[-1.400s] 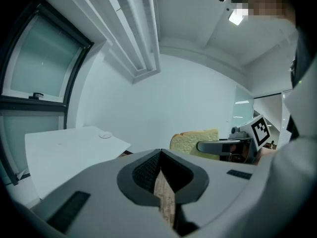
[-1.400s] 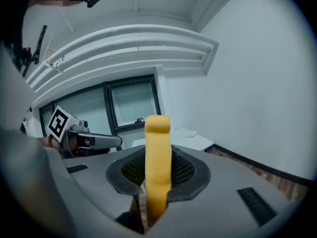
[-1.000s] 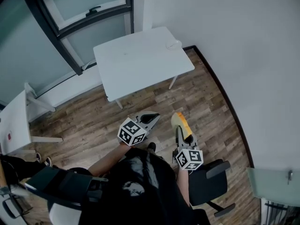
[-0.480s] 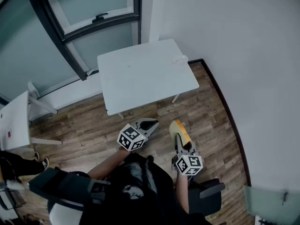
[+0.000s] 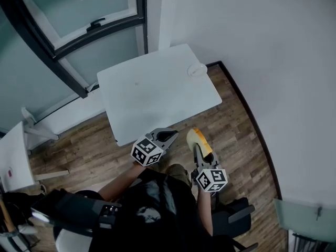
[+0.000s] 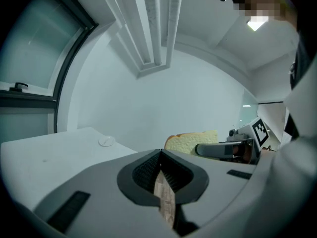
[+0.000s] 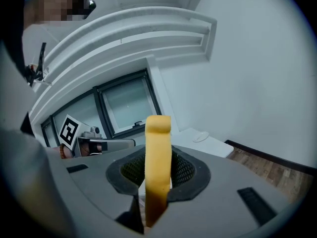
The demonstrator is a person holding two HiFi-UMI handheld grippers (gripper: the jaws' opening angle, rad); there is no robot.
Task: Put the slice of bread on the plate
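Corner room with wood-plank floor; a white rectangular desk (image 5: 152, 98) bears a small round white plate (image 5: 197, 70) at its far right corner. The right tongs (image 5: 198, 147) clamp the yellow slice of bread (image 5: 198, 136) on edge, well apart from the plate; the left tongs (image 5: 173, 134) are closed together, empty.

Two grippers, a left gripper (image 5: 170, 135) and a right gripper (image 5: 198, 147); one slice of bread (image 5: 195, 136); one plate (image 5: 197, 70).
Each gripper carries one marker cube, two in all: one cube (image 5: 147, 152) on the left, another cube (image 5: 211, 178) on the right. There are two white tables: a large table (image 5: 152, 96) bearing the single plate, and a second table (image 5: 11, 159) cut off at the left edge. One black chair (image 5: 234, 217) shows at lower right, and one person (image 5: 152, 201).
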